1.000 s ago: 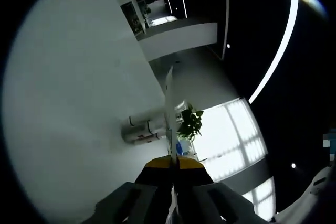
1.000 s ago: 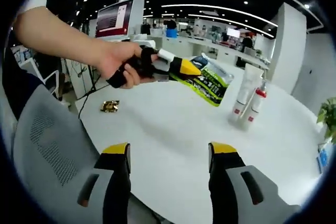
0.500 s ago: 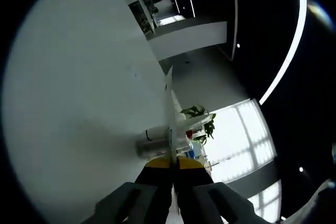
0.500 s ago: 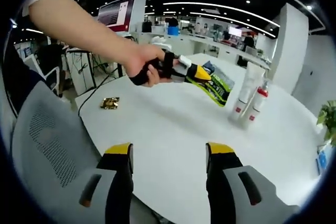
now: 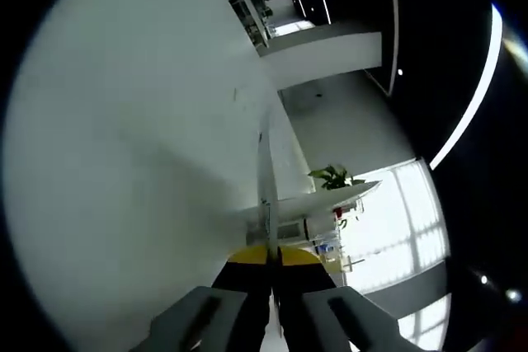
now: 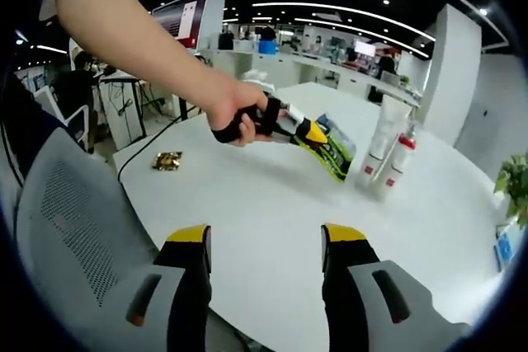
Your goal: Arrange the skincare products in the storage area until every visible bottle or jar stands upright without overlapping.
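The left tool (image 6: 307, 130) is pinched fully closed on the top edge of a green pouch (image 6: 332, 147), carried by a hand (image 6: 235, 112). The pouch hangs tilted from that grip with its lower corner low over the white counter (image 6: 247, 204), just beside two white tubes (image 6: 386, 152) that stand upright and close together. Held by its edge like this, the pouch seems to be on its way to a standing spot next to the tubes, so the grip leaves its base free to meet the surface. In the left gripper view the pouch (image 5: 266, 179) shows edge-on as a thin blade rising from the closed jaws, with the tubes (image 5: 318, 204) right behind it.

The right tool (image 6: 264, 241) hovers with its jaws wide apart and nothing between them, low over the near edge of the counter.

Relative to the tubes, the near side and the side toward the hand are bare. A small gold wrapper (image 6: 167, 160) lies well apart from the tubes, near the counter's edge. A grey chair (image 6: 74, 237) sits off that edge.
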### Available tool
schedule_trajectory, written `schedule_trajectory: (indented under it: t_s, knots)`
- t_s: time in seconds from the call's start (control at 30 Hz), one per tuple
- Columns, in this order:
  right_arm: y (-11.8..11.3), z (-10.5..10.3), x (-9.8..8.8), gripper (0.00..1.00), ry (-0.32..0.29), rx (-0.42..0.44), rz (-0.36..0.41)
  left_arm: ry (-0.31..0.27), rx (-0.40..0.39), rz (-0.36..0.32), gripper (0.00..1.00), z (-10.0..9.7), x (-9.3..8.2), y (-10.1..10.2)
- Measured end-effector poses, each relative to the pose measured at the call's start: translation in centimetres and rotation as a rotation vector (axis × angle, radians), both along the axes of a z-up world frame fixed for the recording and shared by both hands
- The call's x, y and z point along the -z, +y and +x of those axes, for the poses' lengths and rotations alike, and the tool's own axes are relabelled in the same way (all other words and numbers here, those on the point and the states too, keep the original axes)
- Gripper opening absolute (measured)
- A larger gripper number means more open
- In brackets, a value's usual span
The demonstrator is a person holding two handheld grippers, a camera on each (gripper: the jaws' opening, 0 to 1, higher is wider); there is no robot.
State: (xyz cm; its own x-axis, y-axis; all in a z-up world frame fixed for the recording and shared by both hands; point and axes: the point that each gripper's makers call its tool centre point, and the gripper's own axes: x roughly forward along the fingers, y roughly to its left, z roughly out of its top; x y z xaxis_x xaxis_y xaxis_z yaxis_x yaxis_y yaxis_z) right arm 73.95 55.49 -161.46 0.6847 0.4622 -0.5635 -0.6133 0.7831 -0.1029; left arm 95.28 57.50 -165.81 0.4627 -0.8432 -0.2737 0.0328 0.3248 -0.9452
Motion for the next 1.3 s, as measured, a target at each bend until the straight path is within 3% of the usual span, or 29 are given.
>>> schedule_trajectory:
  t_s: [0.37,1.0,1.2,1.3]
  knots:
    - [0.4,-0.3,0.2,0.5,-0.005,-0.026,-0.026,0.053,0.0,0.03,0.01,0.3,1.5,-0.9]
    - [-0.2,0.0,0.7,0.48,0.009,-0.014,-0.042,0.052,-0.024,0.209,0.02,1.2,3.2,-0.3]
    - [0.0,-0.1,0.7,0.47,0.011,-0.023,-0.041,0.043,-0.003,0.324,0.08,1.0,3.7,0.5]
    - [0.0,-0.1,0.8,0.47,0.013,-0.025,-0.043,0.014,0.012,0.345,0.19,1.2,3.5,0.6]
